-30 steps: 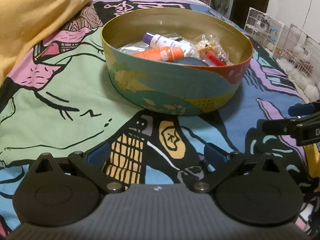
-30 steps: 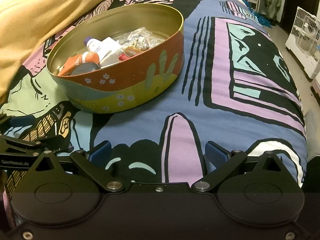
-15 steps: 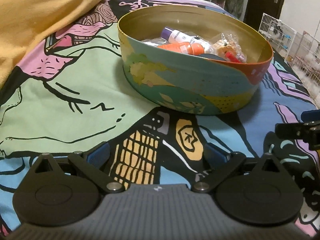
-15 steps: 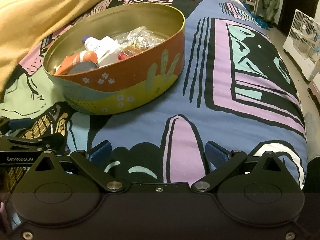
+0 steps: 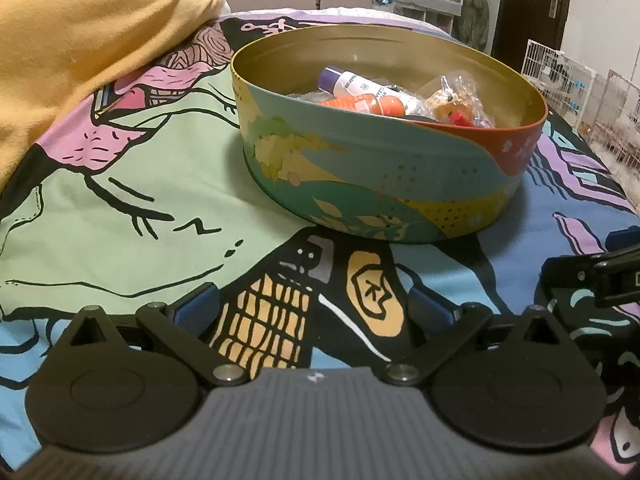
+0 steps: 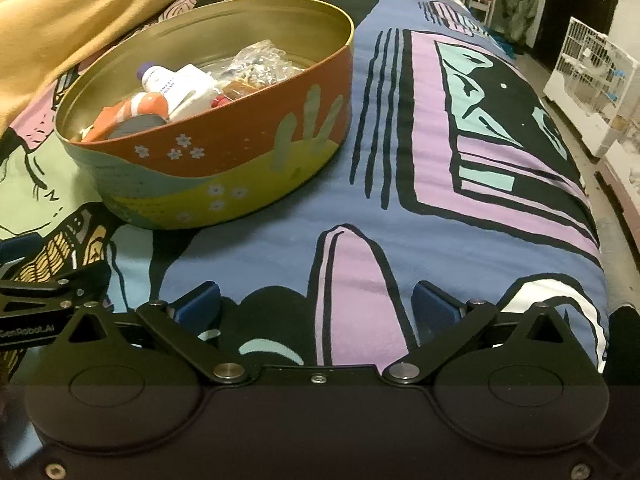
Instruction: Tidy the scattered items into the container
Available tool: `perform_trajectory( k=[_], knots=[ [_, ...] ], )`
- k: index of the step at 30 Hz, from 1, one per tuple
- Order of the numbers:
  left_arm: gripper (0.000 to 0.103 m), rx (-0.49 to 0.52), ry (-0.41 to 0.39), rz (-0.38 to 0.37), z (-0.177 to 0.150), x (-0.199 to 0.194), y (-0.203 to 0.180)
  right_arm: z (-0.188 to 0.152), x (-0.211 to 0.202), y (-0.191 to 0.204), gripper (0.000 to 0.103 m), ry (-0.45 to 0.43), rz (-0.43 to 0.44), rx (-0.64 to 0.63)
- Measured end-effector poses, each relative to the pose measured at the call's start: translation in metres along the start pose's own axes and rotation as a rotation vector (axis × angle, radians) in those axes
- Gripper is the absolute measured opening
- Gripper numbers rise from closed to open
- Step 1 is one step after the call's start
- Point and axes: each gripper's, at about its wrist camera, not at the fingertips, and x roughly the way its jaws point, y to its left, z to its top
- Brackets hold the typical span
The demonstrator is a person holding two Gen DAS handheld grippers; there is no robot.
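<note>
Both claws are drawing back from the painted round tin [image 5: 384,184] that sits on the patterned bedspread [image 5: 132,216]; compared with a second ago the left wrist view has swung so that the tin sits further right and a little higher in the frame, and the yellow blanket [image 5: 92,40] fills more of the upper left; the right wrist view has barely shifted, the tin only sliding slightly toward its left edge; the left claw [image 5: 314,308] is spread wide with nothing between its blue pads, and the right claw [image 6: 318,306] is likewise spread and empty, each hanging low over the bed and well short of the tin; inside the tin lie the gathered things, an orange tube [image 5: 362,105], a white bottle with a purple cap [image 5: 352,84], a crinkled clear packet [image 5: 456,98] and a small red piece [image 5: 460,118], all below the rim; no loose item shows on the bedspread in either view, so I judge the tidying done or nearly so, and this retreat reads as the closing of the task rather than a reach for another thing.
</note>
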Motion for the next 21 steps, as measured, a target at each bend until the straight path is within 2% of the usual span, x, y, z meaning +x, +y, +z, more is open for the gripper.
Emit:
perform_trajectory(
  k=[14, 21],
  knots=[
    [0.103, 0.002, -0.059, 0.009, -0.009, 0.002, -0.002, -0.005, 0.006, 0.006, 0.103, -0.024, -0.037, -0.025],
    [0.103, 0.003, -0.083, 0.012, -0.013, 0.002, -0.002, -0.016, 0.004, 0.006, 0.103, -0.087, -0.043, -0.014]
  ],
)
